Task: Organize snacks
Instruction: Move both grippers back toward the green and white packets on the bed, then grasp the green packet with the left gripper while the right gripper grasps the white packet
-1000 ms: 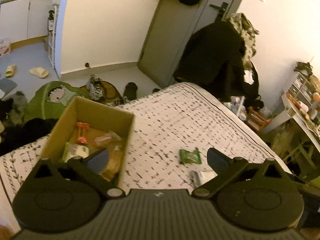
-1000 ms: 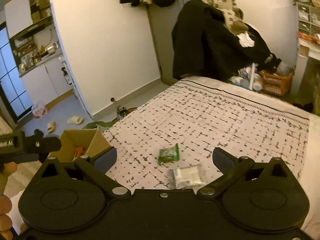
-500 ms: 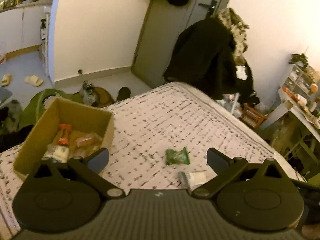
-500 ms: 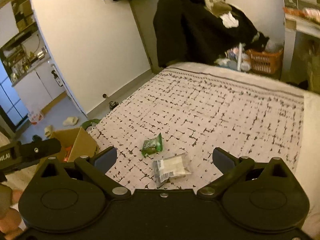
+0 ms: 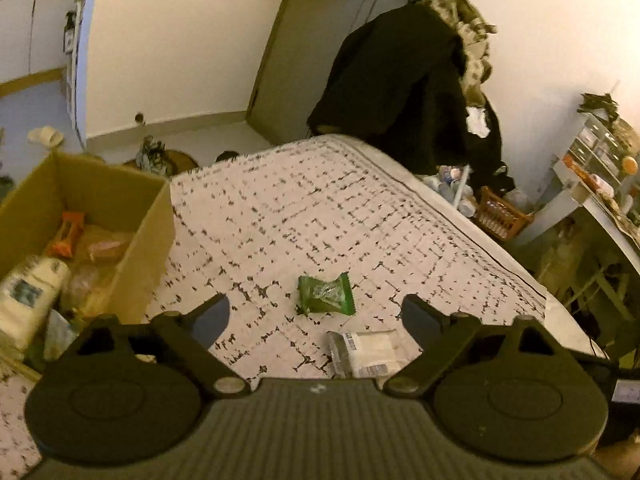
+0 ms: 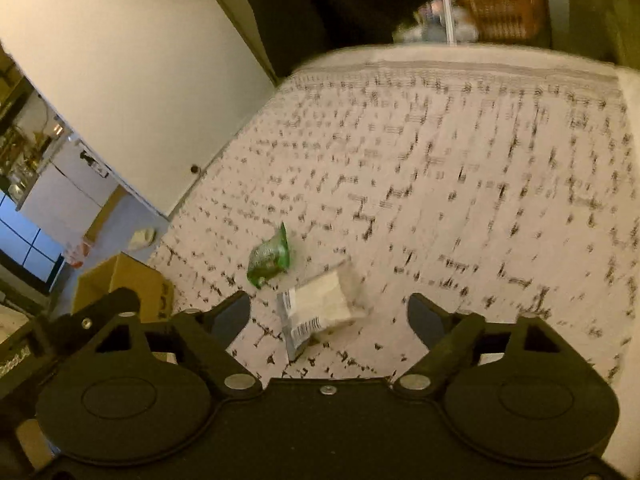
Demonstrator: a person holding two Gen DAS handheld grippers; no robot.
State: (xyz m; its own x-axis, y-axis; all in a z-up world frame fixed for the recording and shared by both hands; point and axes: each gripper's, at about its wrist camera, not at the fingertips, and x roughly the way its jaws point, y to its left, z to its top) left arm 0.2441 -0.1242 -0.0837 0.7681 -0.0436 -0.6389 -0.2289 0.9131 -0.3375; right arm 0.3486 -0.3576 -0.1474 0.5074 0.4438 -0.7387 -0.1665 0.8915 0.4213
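Note:
A green snack packet (image 5: 326, 294) and a clear packet with white contents (image 5: 366, 350) lie on the patterned bed (image 5: 320, 216). An open cardboard box (image 5: 148, 216) at the left holds several snacks. My left gripper (image 5: 316, 316) is open and empty, just above the two packets. In the right wrist view the green packet (image 6: 270, 258) and the clear packet (image 6: 320, 308) lie close together. My right gripper (image 6: 330, 316) is open and empty, with the clear packet between its fingers. The box (image 6: 128, 284) and the left gripper's body show at its lower left.
Dark coats (image 5: 404, 88) hang beyond the bed's far end, beside a door (image 5: 320, 40). An orange basket (image 5: 500, 212) and a cluttered shelf (image 5: 600, 172) stand at the right. Slippers and clutter lie on the floor left of the bed.
Both grippers have moved toward the two packets on the bed. The left one swung right, away from the box. The right one dropped and tilted down over the clear packet. Both stay open.

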